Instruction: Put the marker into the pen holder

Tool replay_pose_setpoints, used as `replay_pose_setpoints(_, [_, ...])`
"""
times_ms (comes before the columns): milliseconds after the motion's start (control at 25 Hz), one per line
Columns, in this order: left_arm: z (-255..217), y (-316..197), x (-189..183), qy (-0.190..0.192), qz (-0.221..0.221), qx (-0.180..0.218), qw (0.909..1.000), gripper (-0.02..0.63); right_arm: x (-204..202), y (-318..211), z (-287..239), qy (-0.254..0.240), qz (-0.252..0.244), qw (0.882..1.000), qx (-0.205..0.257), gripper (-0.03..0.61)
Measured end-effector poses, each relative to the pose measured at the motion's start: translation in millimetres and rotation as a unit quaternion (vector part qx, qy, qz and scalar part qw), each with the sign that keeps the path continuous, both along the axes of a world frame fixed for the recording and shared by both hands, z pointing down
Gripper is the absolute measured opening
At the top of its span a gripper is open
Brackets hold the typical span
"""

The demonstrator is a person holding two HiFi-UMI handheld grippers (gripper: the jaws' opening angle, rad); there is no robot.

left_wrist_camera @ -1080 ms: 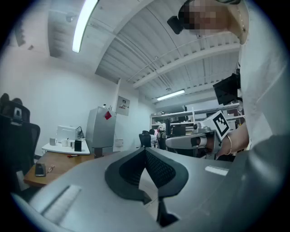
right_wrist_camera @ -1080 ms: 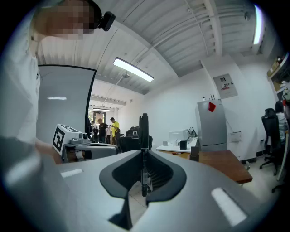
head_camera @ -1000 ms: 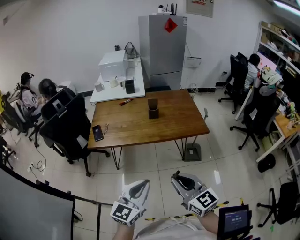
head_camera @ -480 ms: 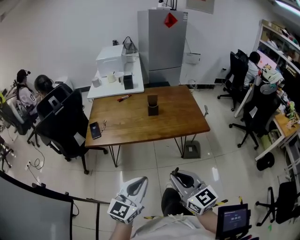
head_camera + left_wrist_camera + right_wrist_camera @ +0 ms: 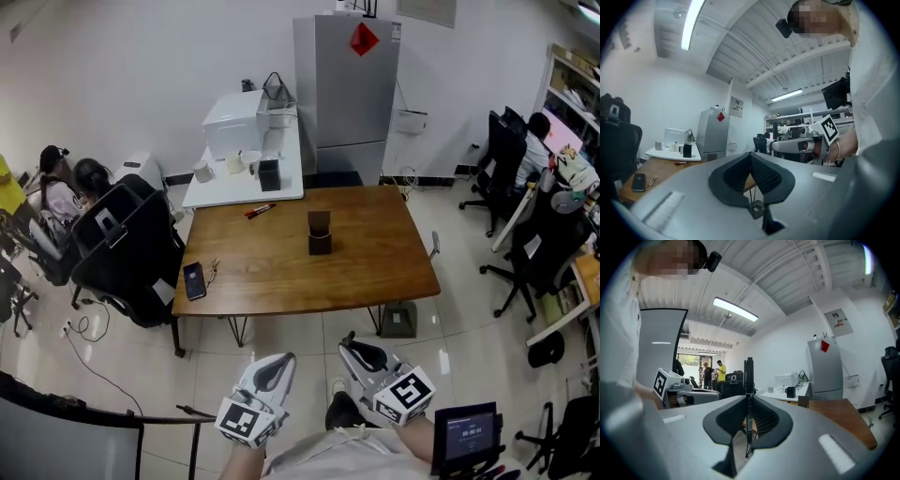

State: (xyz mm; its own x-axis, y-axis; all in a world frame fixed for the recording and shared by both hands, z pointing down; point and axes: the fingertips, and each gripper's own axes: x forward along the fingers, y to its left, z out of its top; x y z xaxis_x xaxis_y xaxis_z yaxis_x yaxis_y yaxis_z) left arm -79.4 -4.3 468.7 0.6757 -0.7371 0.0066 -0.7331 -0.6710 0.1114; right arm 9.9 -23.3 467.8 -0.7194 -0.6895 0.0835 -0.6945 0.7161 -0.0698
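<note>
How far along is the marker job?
Done: the right gripper is shut on a black marker, held upright. In hand: the person stands back from the wooden table, not yet at it. Left: reach the pen holder on that table and drop the marker in. The left gripper is shut, empty.

Head view looks steeply down, wooden table (image 5: 375,262) well ahead at 12 o'clock; both gripper views face level toward it, sharing table and fridge (image 5: 347,94)
</note>
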Motion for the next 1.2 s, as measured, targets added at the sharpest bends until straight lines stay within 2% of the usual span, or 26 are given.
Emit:
replay_pose_setpoints(160, [-7, -55, 16, 0.004, -0.004, 0.003, 1.0000, 0.015, 13, -60, -5, -0.002, -0.017, 1.000, 0.006, 0.035])
replay_pose_setpoints(280, [-8, -102, 27, 0.001, -0.012, -0.003, 0.9999, 0.015, 27, -105, -12, -0.001, -0.018, 1.000, 0.020, 0.034])
replay_pose_setpoints(600, [-11, -207, 46, 0.013, -0.024, -0.001, 0.9996, 0.015, 62, -215, -8, -0.004, -0.015, 1.000, 0.020, 0.035])
replay_pose_setpoints(840, [-16, -256, 46, 0.000, -0.043, 0.002, 0.9991, 0.015, 62, -267, -7, -0.008, -0.028, 0.999, 0.024, 0.035])
replay_pose_setpoints(1200, [-2, -293, 38, -0.002, -0.048, -0.021, 0.9986, 0.015, 58, -311, 4, -0.007, -0.019, 1.000, 0.010, 0.035])
